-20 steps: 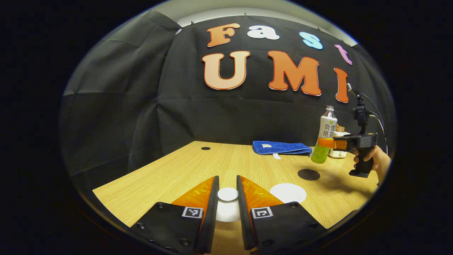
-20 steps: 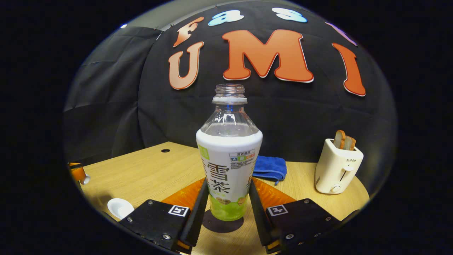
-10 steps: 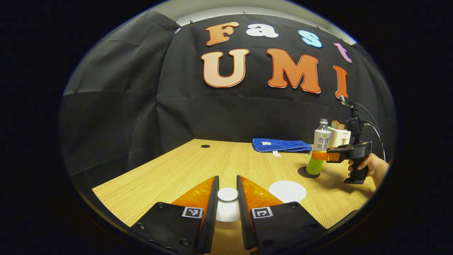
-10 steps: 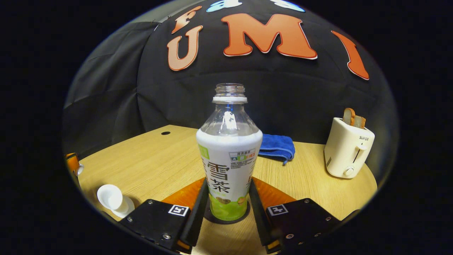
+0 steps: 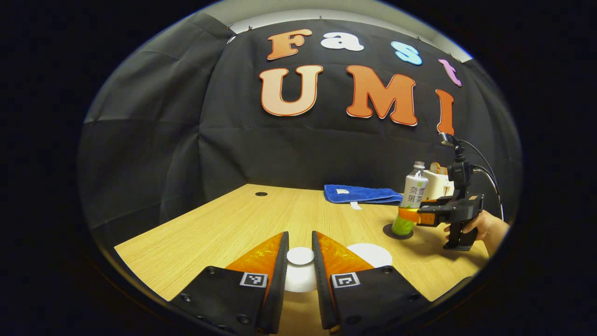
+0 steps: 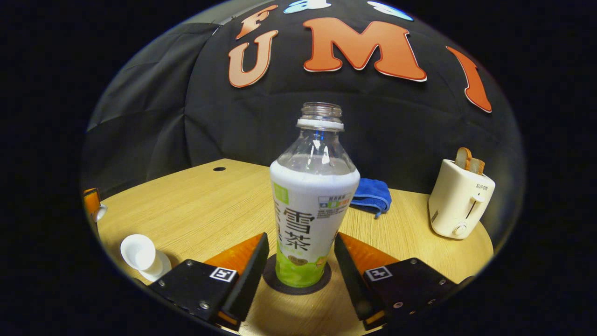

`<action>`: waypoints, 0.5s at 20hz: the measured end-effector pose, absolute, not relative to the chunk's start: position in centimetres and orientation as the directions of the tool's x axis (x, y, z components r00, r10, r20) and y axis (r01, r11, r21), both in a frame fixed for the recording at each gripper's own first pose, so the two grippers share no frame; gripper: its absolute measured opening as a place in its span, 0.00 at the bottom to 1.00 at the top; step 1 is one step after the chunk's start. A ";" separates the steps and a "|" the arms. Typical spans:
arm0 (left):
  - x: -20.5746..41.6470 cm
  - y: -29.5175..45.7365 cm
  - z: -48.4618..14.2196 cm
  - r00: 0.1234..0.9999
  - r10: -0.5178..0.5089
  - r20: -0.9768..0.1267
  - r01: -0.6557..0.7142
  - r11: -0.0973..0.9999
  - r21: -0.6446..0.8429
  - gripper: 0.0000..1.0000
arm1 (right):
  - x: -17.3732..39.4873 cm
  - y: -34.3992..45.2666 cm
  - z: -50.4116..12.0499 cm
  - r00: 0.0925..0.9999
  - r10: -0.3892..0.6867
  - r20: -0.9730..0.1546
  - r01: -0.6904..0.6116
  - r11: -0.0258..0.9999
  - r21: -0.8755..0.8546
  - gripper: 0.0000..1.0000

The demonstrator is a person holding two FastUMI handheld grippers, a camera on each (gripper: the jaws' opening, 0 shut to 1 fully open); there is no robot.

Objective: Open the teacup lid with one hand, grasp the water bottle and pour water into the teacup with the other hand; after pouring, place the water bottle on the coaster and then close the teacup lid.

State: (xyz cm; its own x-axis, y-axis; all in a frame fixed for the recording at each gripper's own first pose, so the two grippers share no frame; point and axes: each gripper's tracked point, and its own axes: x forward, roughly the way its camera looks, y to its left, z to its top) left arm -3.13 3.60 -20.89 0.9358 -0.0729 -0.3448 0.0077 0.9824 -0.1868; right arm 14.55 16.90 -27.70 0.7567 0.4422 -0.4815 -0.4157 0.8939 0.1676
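Spanning both views, the wooden table (image 6: 196,205) carries the water bottle (image 6: 313,205), upright on the dark coaster (image 6: 270,280) at 6 o'clock in the right gripper view. Your right gripper (image 6: 301,261) has its 2 fingers spread, a gap on each side of the bottle. Your left gripper (image 5: 300,261) pinches the white teacup lid (image 5: 300,255) between its 2 fingers. The open teacup (image 6: 140,254) sits at 8 o'clock in the right gripper view.
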 end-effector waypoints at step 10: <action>-1.0 -2.7 -18.9 0.945 -0.196 -0.262 0.129 0.959 -0.253 0.35 | 9.8 13.7 -24.0 0.802 0.427 -0.419 -0.385 0.904 0.185 0.98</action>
